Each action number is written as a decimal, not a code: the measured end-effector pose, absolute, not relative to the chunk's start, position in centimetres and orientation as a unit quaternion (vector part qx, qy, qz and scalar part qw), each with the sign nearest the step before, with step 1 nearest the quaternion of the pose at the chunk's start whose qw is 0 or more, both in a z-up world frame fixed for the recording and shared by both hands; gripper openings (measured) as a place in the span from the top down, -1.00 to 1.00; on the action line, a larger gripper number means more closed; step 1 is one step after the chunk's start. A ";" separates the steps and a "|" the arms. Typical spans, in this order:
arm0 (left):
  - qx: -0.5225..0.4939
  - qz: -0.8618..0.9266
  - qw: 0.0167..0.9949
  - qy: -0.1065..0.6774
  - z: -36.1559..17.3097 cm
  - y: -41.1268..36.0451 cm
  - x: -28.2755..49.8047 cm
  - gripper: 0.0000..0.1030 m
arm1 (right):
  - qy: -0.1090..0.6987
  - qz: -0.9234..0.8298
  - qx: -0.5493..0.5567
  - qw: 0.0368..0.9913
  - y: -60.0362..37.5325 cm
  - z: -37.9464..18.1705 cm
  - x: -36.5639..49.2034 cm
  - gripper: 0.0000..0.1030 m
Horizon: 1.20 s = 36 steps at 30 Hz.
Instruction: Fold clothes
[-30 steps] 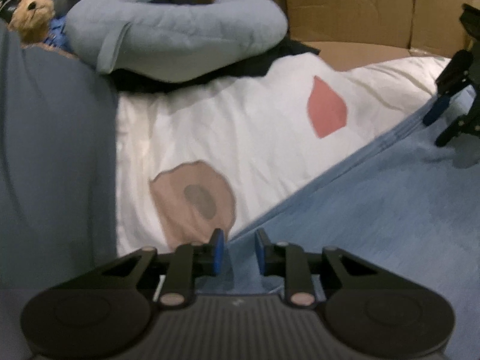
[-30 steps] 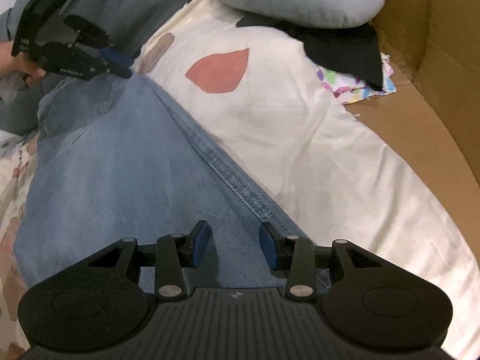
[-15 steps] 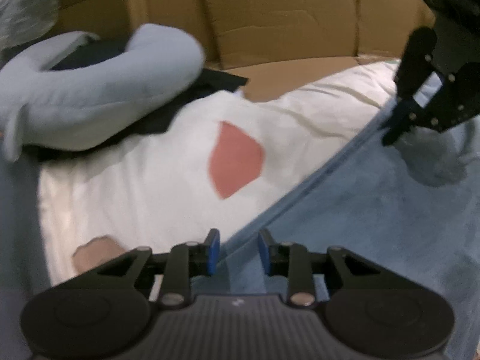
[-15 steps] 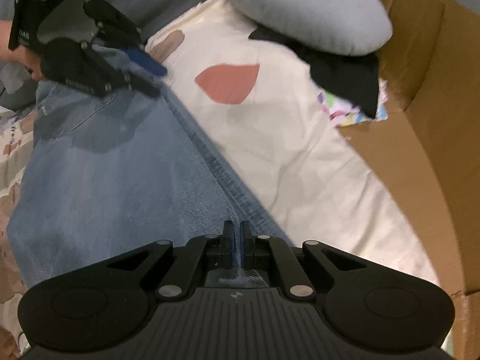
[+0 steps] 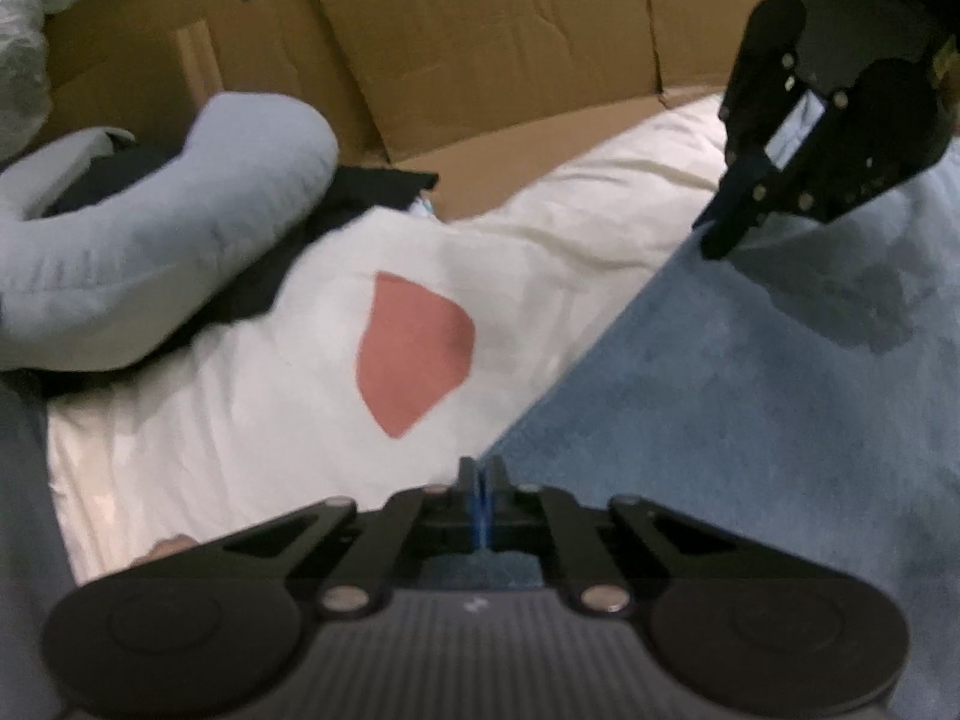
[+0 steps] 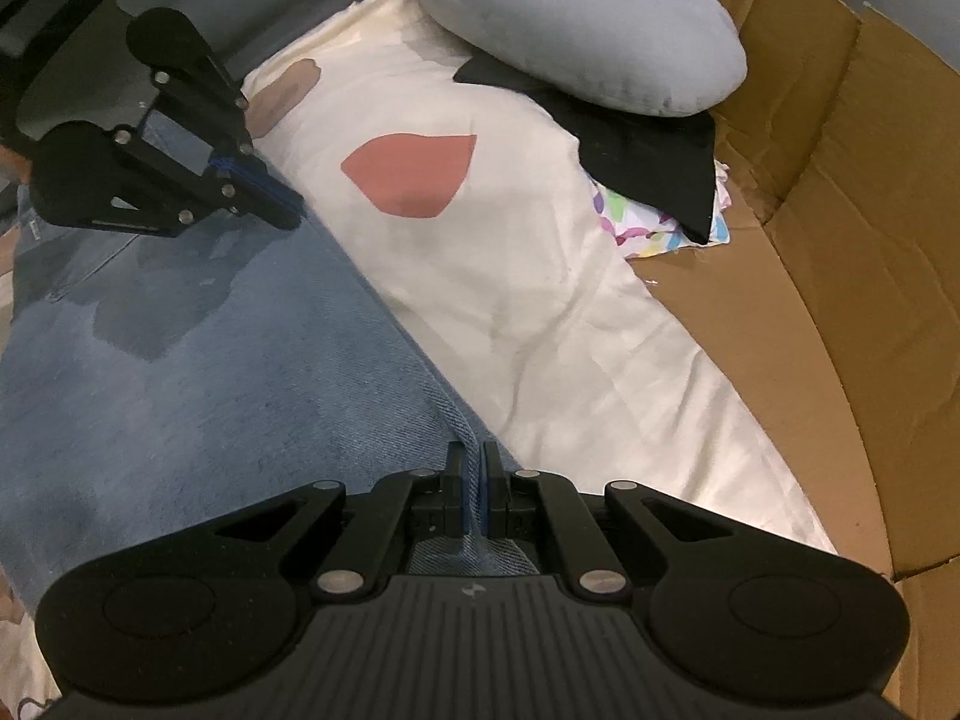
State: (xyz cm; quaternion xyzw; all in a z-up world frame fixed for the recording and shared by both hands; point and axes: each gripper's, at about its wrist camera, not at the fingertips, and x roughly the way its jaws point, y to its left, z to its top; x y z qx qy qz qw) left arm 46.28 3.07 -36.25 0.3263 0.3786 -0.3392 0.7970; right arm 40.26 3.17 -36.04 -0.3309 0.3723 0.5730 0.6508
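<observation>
Light blue jeans (image 5: 750, 420) lie spread over a cream sheet, their long side seam running diagonally. My left gripper (image 5: 480, 483) sits at that seam; its jaws are closing and the blue pads are pinched together on the denim edge. Further along the same edge, my right gripper (image 6: 474, 471) is shut on the seam of the jeans (image 6: 210, 372). The two grippers show in each other's views: the right gripper (image 5: 723, 240) at the upper right, the left gripper (image 6: 282, 210) at the upper left, tips down on the denim.
The cream sheet (image 6: 540, 312) has a pink patch (image 5: 414, 360). A grey-blue U-shaped pillow (image 6: 600, 42) lies on black cloth (image 6: 648, 156) beyond it, beside a colourful patterned cloth (image 6: 636, 222). Cardboard box walls (image 5: 492, 42) close in the far side.
Both grippers went from open to shut on the jeans' edge, the right first, the left just now. The left gripper slid along the seam toward the right one.
</observation>
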 end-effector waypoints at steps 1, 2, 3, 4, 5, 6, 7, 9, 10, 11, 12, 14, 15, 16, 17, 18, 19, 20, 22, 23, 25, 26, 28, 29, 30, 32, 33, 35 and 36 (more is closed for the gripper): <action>0.325 -0.338 0.799 0.376 -36.2 3.1 46.4 0.99 | 0.374 0.571 -0.331 0.652 3.3 -36.2 40.3 0.99; 0.326 -0.337 0.800 0.375 -36.3 3.1 46.5 0.99 | 0.376 0.569 -0.330 0.653 3.4 -36.3 40.4 0.99; 0.327 -0.335 0.800 0.376 -36.4 3.1 46.6 0.99 | 0.378 0.567 -0.330 0.654 3.5 -36.5 40.5 0.99; 0.328 -0.333 0.800 0.377 -36.5 3.1 46.7 0.99 | 0.380 0.564 -0.330 0.655 3.6 -36.6 40.6 0.99; 0.327 -0.329 0.800 0.380 -36.8 3.1 46.9 0.99 | 0.382 0.562 -0.329 0.655 3.8 -36.8 40.7 0.99; 0.326 -0.325 0.801 0.383 -37.1 3.1 47.1 0.98 | 0.388 0.559 -0.329 0.655 3.9 -37.1 40.8 0.99; 0.328 -0.321 0.802 0.383 -37.3 3.0 47.2 0.97 | 0.394 0.556 -0.328 0.654 4.2 -37.6 40.9 0.99; 0.330 -0.314 0.804 0.382 -37.4 2.8 47.2 0.95 | 0.401 0.549 -0.322 0.659 4.3 -38.1 41.0 0.95; 0.329 -0.311 0.806 0.381 -37.3 2.8 47.2 0.94 | 0.406 0.546 -0.314 0.662 4.4 -38.0 41.2 0.93; 0.323 -0.308 0.810 0.380 -37.0 2.9 47.2 0.89 | 0.412 0.544 -0.304 0.665 4.2 -37.9 41.5 0.70; 0.316 -0.307 0.814 0.378 -36.6 3.0 47.2 0.88 | 0.415 0.544 -0.297 0.667 3.9 -37.6 41.8 0.62; 0.299 -0.306 0.824 0.371 -35.6 3.4 47.0 0.84 | 0.409 0.549 -0.283 0.671 2.8 -36.5 42.4 0.26; 0.291 -0.307 0.828 0.368 -35.2 3.6 46.9 0.84 | 0.405 0.553 -0.275 0.675 2.1 -35.8 42.8 0.23; 0.283 -0.307 0.832 0.366 -34.7 3.8 46.9 0.84 | 0.402 0.554 -0.267 0.678 1.3 -35.1 43.3 0.23; 0.272 -0.306 0.835 0.368 -34.4 4.0 47.1 0.84 | 0.400 0.553 -0.261 0.683 0.4 -34.5 43.9 0.23; 0.259 -0.307 0.837 0.371 -34.0 4.2 47.1 0.84 | 0.398 0.550 -0.258 0.688 -0.5 -34.0 44.5 0.23; 0.251 -0.311 0.838 0.371 -33.8 4.1 47.1 0.84 | 0.396 0.546 -0.258 0.692 -1.4 -33.5 45.2 0.23; 0.247 -0.317 0.838 0.370 -33.6 3.9 47.0 0.84 | 0.392 0.543 -0.260 0.696 -2.4 -33.0 45.8 0.23; 0.244 -0.329 0.835 0.368 -33.4 2.9 46.6 0.82 | 0.383 0.539 -0.271 0.700 -4.2 -32.2 46.8 0.23; 0.243 -0.336 0.833 0.367 -33.4 2.2 46.4 0.82 | 0.380 0.536 -0.276 0.702 -5.2 -31.8 47.4 0.23; 0.237 -0.348 0.830 0.366 -33.5 0.8 46.1 0.79 | 0.382 0.524 -0.281 0.707 -6.7 -31.3 48.5 0.23; 0.240 -0.351 0.829 0.362 -33.6 0.1 45.8 0.79 | 0.383 0.519 -0.285 0.709 -7.4 -31.1 49.0 0.23; 0.249 -0.358 0.827 0.354 -33.9 -1.5 45.4 0.79 | 0.383 0.510 -0.295 0.711 -8.8 -31.1 49.8 0.23; 0.252 -0.362 0.826 0.351 -34.1 -2.3 45.2 0.79 | 0.386 0.506 -0.300 0.711 -9.3 -31.3 50.1 0.23; 0.249 -0.367 0.824 0.352 -34.2 -3.0 45.2 0.79 | 0.388 0.501 -0.306 0.710 -9.8 -31.5 50.4 0.23; 0.239 -0.375 0.823 0.353 -34.4 -4.3 45.1 0.76 | 0.393 0.493 -0.316 0.709 -10.9 -31.9 51.0 0.23; 0.233 -0.379 0.823 0.354 -34.5 -4.9 45.1 0.67 | 0.395 0.491 -0.322 0.707 -11.4 -32.2 51.1 0.23; 0.226 -0.388 0.820 0.356 -34.8 -6.4 45.0 0.57 | 0.396 0.489 -0.335 0.701 -12.1 -32.6 51.3 0.23; 0.228 -0.392 0.817 0.355 -35.0 -7.1 44.8 0.56 | 0.395 0.488 -0.344 0.697 -12.4 -32.9 51.3 0.23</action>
